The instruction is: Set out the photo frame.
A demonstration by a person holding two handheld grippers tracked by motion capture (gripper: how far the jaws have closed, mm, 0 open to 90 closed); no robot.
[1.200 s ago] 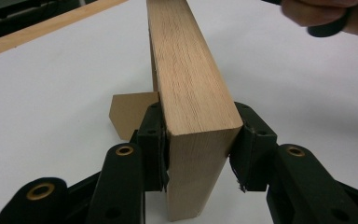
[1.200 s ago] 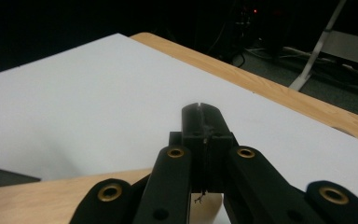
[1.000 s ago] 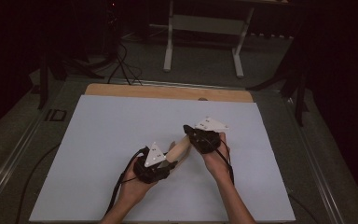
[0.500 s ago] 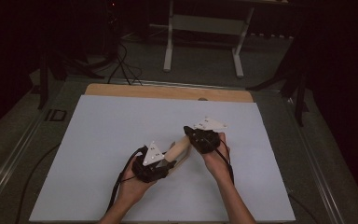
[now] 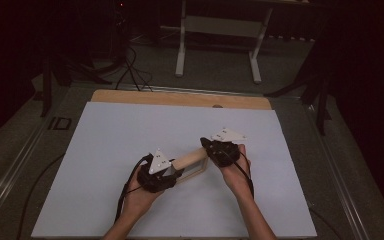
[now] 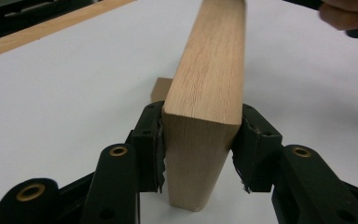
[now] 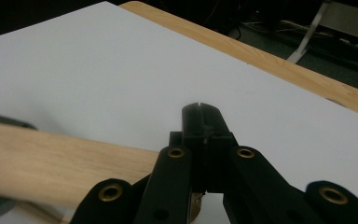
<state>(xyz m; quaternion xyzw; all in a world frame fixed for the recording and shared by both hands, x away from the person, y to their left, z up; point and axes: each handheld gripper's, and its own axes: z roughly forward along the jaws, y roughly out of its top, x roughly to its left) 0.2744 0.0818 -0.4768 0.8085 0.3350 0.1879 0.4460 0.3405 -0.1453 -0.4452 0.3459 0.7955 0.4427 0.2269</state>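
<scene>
The wooden block (image 5: 191, 158) sits between your two grippers, over the near middle of the white sheet (image 5: 105, 145), long axis running from lower left up toward the right. In the left gripper view its squared end (image 6: 200, 154) stands between the jaws, with a second piece of wood (image 6: 161, 88) just behind it on the sheet.

Your left gripper (image 5: 166, 172) is at the block's near end. Its jaws have just been opening, with the block between them; the left pad lies against the wood, the right pad shows a thin gap at its lower edge. Whether the pads press, you cannot tell from these frames.

Your right gripper (image 5: 212, 148) is at the block's far end, to the block's right. Its jaws are closed together, pads meeting tip to tip (image 7: 204, 128), nothing between them. The block passes beside and under them, not in them.

Beyond the block, the sheet's far edge meets a wooden board (image 5: 180, 98).
</scene>
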